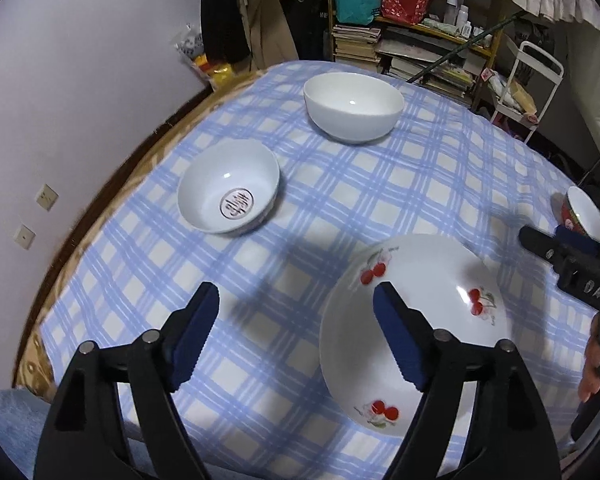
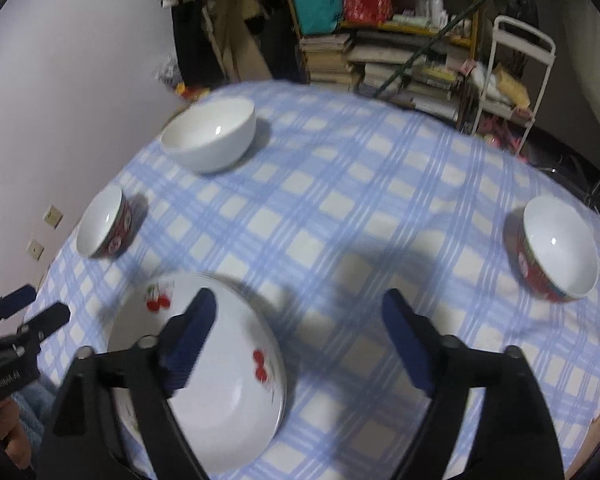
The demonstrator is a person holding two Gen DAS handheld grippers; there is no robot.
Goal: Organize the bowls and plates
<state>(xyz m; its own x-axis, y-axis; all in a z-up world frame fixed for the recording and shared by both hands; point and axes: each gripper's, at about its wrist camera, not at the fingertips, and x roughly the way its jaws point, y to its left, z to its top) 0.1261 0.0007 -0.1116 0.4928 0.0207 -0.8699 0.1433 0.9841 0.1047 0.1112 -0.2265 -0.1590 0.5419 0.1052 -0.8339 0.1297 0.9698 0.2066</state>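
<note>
Hovering with jaws spread wide and nothing between them, the left gripper (image 1: 296, 344) hangs over the checked tablecloth (image 1: 340, 200); its right finger (image 1: 396, 336) overlaps the near-left rim of the cherry plate (image 1: 452, 320), though whether it touches cannot be told. Ahead and to its left sits the bowl with a red emblem (image 1: 229, 186), and farther ahead the plain white bowl (image 1: 354, 106). Moving right, the right gripper (image 2: 296, 344) is likewise released and empty, its left finger (image 2: 188, 340) over the plate's centre, where stacked rims at the far edge suggest more than one plate. Well ahead to its right stands a red-sided bowl (image 2: 558, 248).

Risks from here, as I judge them: a finger lifting off carelessly could catch the plate's rim and drag it across the cloth, or tip the stack. Closing on a smooth bowl wall with narrow pads may let it slip and chip. The two grippers are near each other and could collide.
</note>
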